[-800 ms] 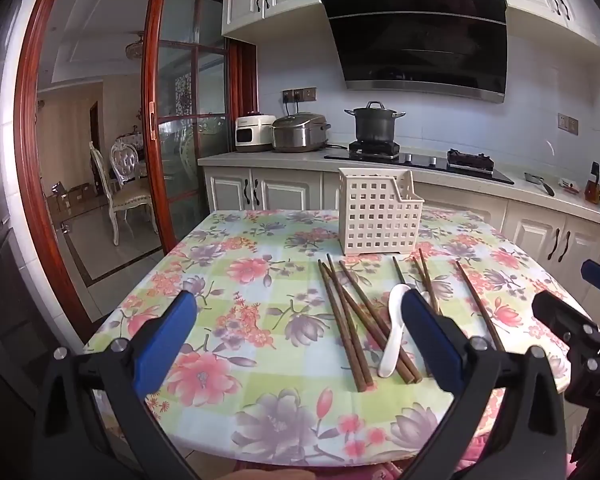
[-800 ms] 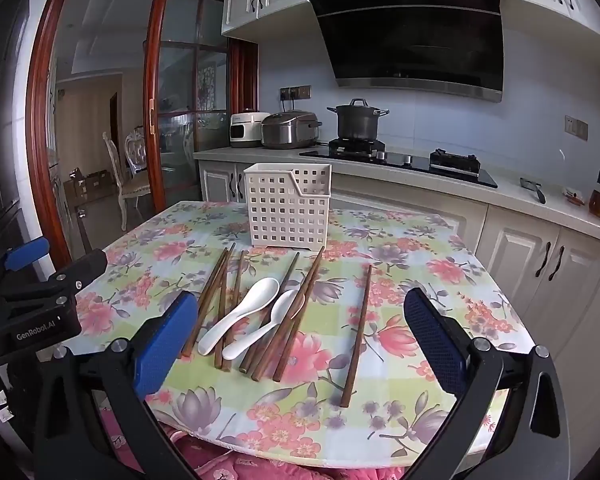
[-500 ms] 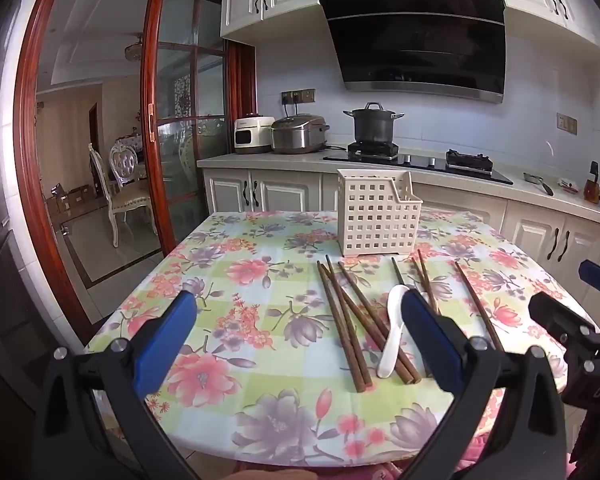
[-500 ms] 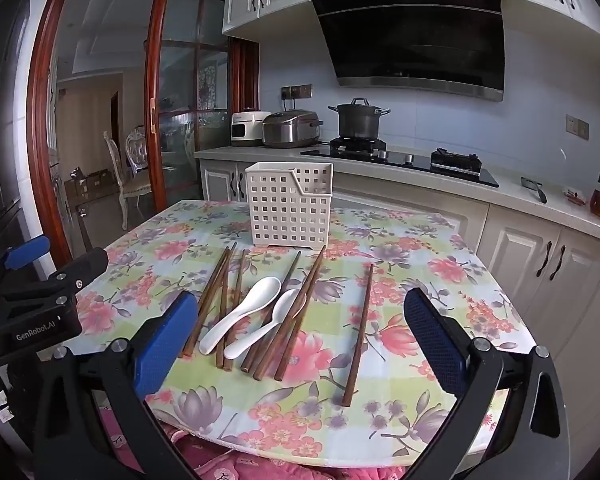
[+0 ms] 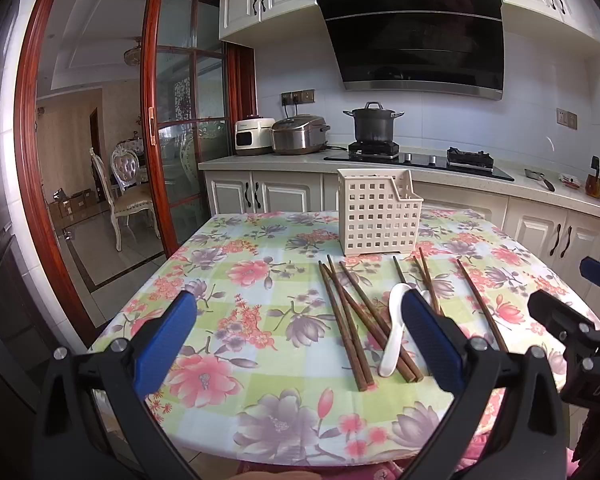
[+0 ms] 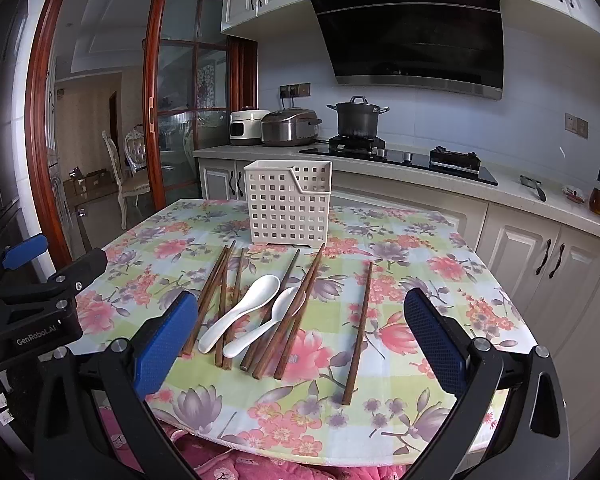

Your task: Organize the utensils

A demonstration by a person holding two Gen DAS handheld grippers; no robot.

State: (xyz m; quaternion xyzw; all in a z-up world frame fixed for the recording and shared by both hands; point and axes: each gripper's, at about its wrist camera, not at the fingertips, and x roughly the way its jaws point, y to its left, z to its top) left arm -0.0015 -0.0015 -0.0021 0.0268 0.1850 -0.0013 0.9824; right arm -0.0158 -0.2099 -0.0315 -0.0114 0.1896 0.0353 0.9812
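Black left tool (image 6: 32, 292) body reads "GenRobot.AI"; left and right tool (image 6: 300, 332) both spread, empty.

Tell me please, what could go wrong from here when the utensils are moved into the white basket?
1. The chopsticks lie crossed under the two white spoons, so lifting one could drag its neighbours.
2. The lone chopstick ends near the table edge; a nudge might push it off.
3. The basket looks light; a hard insertion may tip it.

Both the left gripper and the right gripper are open and empty.
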